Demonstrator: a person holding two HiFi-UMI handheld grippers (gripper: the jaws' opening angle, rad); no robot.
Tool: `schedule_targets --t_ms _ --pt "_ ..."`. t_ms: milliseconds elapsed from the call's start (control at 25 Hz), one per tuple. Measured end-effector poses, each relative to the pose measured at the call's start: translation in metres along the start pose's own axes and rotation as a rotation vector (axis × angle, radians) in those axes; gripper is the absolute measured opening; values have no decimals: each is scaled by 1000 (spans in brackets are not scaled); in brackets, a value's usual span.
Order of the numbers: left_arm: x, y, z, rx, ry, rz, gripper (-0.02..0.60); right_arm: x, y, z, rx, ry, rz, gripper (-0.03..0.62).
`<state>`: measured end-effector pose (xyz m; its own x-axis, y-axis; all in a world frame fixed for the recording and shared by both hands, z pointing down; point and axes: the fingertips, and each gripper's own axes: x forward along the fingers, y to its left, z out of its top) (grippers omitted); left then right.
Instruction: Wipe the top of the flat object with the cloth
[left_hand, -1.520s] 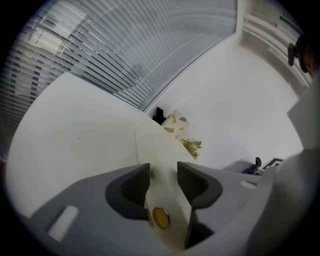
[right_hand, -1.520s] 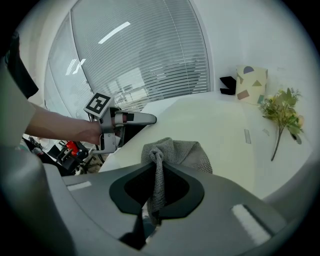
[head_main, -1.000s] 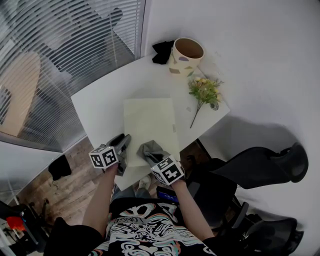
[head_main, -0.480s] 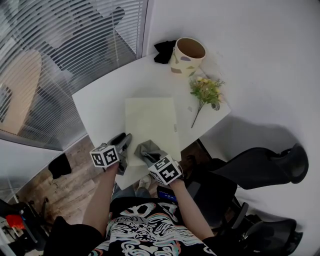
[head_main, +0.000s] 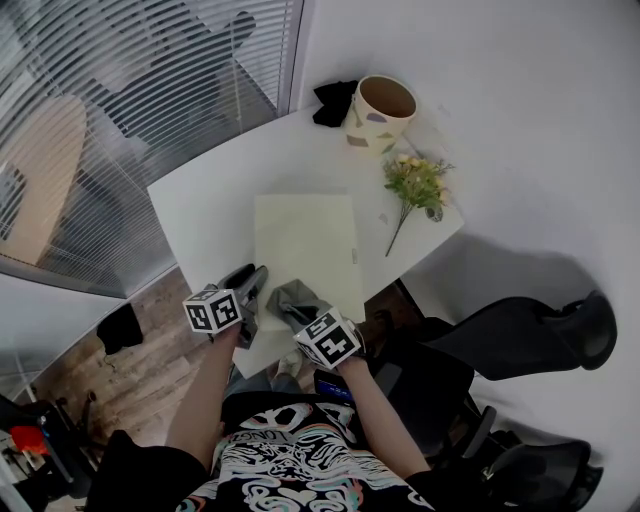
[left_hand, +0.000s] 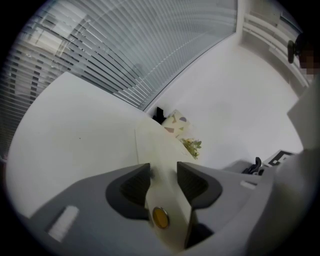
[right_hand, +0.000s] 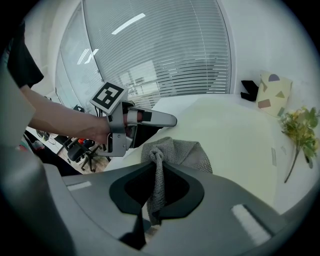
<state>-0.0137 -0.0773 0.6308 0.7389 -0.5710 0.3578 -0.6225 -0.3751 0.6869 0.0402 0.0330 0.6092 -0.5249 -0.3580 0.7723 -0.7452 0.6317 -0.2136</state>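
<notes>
We clamp the flat object (head_main: 305, 235) at its lower-left edge in the jaws of the left gripper (head_main: 252, 283); the cloth (head_main: 296, 297), pinched in those of the right gripper (head_main: 300, 313), should sweep flat upward.

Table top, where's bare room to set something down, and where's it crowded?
Bare: the strip of table between its window-side edge and the flat object, and the patch between that object and the pot. Crowded: the far right corner with pot, black item and flowers; the near edge, where the left gripper clamps the object and the right gripper holds the cloth.
</notes>
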Motion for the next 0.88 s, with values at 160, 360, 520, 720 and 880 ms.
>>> schedule_targets --t_ms 160,360,520,720,880 --pt "-1 -1 0 -1 -3 -6 221 2 4 2 -38 7 -3 15" --pt "0 -1 0 -3 0 -6 221 5 8 3 -41 6 21 15" --pt "-1 -1 0 -3 0 -2 221 7 12 4 -51 17 28 15" --pt "-1 -1 0 -1 -2 0 221 10 14 6 -73 14 34 15" --pt "-1 -1 -1 -3 -3 -2 221 14 17 8 -81 7 48 15"
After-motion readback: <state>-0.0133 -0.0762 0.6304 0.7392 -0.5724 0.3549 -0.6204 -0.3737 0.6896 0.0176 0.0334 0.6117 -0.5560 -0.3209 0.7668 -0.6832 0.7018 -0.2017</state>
